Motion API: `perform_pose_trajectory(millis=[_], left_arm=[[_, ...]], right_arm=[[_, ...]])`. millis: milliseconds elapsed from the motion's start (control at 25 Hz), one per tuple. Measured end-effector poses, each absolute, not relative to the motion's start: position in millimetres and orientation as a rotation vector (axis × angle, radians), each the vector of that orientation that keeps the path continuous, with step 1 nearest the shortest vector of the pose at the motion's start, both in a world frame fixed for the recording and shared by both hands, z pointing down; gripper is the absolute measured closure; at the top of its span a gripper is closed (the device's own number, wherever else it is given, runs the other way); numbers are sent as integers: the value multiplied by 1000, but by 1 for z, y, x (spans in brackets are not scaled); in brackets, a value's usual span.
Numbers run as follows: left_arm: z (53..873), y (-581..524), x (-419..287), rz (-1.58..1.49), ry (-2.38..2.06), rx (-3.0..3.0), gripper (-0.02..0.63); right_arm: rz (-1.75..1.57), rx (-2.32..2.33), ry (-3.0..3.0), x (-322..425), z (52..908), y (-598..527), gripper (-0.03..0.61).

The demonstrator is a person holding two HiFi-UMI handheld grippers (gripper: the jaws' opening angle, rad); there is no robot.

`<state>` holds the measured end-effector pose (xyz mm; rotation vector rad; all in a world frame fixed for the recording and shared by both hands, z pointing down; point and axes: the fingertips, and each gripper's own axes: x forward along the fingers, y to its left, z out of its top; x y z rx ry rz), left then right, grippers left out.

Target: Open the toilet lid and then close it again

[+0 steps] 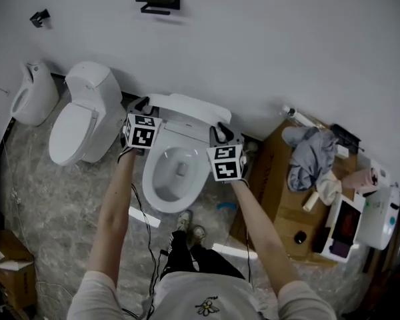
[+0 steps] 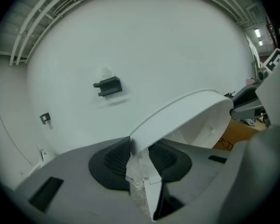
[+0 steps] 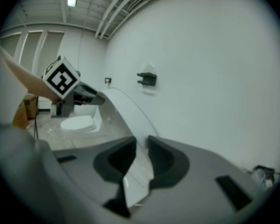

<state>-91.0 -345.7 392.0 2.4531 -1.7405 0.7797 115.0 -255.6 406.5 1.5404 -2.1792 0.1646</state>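
The left gripper [image 2: 140, 156] and the right gripper [image 3: 141, 159] are each pinching one side edge of the white plastic toilet lid [image 1: 187, 107]. The lid is standing tilted up over the white ceramic toilet bowl [image 1: 161, 192]. I think both hands should be swinging together, slowly, so the lid is not twisting or dropping.

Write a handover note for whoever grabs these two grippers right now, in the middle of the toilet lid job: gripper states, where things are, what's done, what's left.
Left gripper: tongs shut on the left edge of the toilet lid.
Right gripper: tongs shut on the lid's right edge.
Lid: raised and tilted back toward the wall; the bowl is uncovered.
Done: lid lifted clear of the bowl.
Left: finish opening if needed, then lower the lid shut and let go.
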Motion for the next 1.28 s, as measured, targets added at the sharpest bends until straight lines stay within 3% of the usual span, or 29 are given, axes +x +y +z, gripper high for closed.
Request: perform_pose_trajectory(millis=[600,1280], left_arm=[[433,-266,-120,1006,-1712,2511,472],[505,-181,-140,1292,-1446,2611,423]], right_arm=[[150,1435,-2164,85,446,-180,469],[225,1303,-2019,62,518,-104,460]])
